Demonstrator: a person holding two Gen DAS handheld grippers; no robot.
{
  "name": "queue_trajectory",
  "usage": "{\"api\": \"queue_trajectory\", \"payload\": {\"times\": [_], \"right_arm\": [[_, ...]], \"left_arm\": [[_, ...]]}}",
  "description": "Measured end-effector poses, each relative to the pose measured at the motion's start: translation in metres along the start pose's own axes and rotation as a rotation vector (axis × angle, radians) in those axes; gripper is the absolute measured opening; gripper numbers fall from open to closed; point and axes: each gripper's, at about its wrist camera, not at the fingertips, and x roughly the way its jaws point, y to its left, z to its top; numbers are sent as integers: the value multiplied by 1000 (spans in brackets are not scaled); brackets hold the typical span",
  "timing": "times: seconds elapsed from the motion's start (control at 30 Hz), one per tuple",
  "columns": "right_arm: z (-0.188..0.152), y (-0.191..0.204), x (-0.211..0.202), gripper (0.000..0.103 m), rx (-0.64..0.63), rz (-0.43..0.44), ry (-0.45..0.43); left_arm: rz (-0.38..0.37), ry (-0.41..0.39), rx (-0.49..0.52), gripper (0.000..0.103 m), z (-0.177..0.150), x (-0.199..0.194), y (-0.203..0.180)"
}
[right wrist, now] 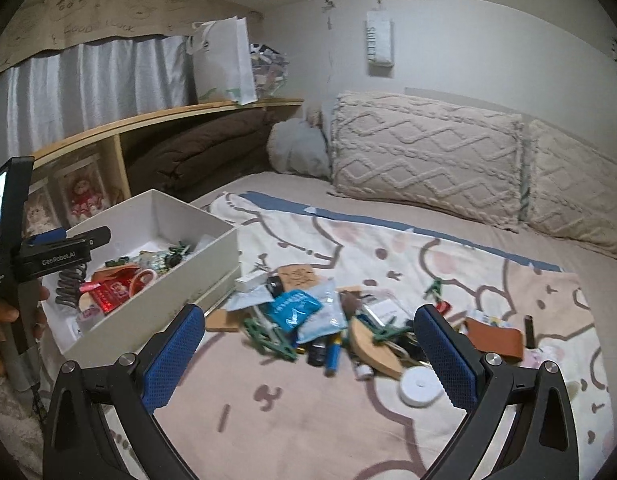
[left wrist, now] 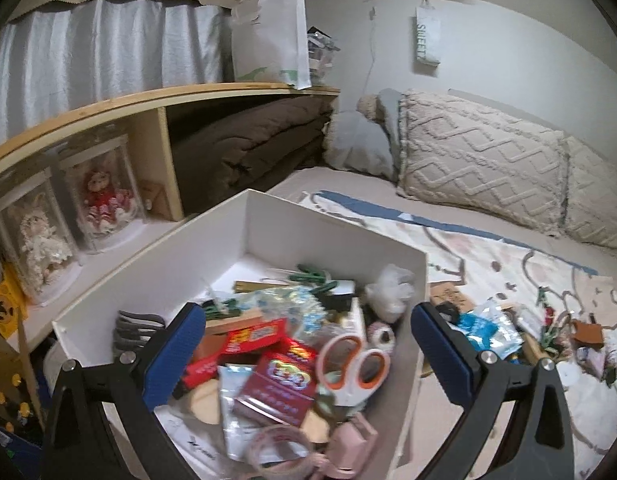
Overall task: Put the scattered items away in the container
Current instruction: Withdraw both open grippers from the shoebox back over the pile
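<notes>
A white box (left wrist: pixel 292 228) (right wrist: pixel 156 308) sits on the bed, holding several small items, among them orange-handled scissors (left wrist: pixel 352 368) and red packets (left wrist: pixel 284 376). My left gripper (left wrist: pixel 308 336) hovers open above the box with nothing between its fingers; the right wrist view shows it at the box's left side (right wrist: pixel 64 248). On the patterned blanket to the box's right lies a scattered pile (right wrist: pixel 324 328): a blue packet (right wrist: pixel 292 306), green clips (right wrist: pixel 268 340), a wooden piece (right wrist: pixel 376 348), a white round disc (right wrist: pixel 418 386) and a brown leather pouch (right wrist: pixel 496 336). My right gripper (right wrist: pixel 310 356) stands open just in front of that pile.
A wooden shelf (right wrist: pixel 120 128) runs along the left, with boxed dolls (left wrist: pixel 104 196), a folded brown duvet (left wrist: pixel 248 148) and a white bag (left wrist: pixel 272 36) on top. Textured cushions (right wrist: pixel 424 156) line the back wall. A hand (right wrist: pixel 8 316) holds the left gripper.
</notes>
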Motion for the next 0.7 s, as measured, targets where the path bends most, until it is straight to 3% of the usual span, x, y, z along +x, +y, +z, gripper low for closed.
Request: {"api": "queue_trajectory", "payload": {"times": [0.43,0.7], "right_arm": [[-17,-59,-22,103,42,-111,7],[-27,-82,-32,103,68,-137,-11]], "left_arm": [[-83,-27,15,103,-2,-7,-39],[-90,-67,45,103,-9,-12,-66]]}}
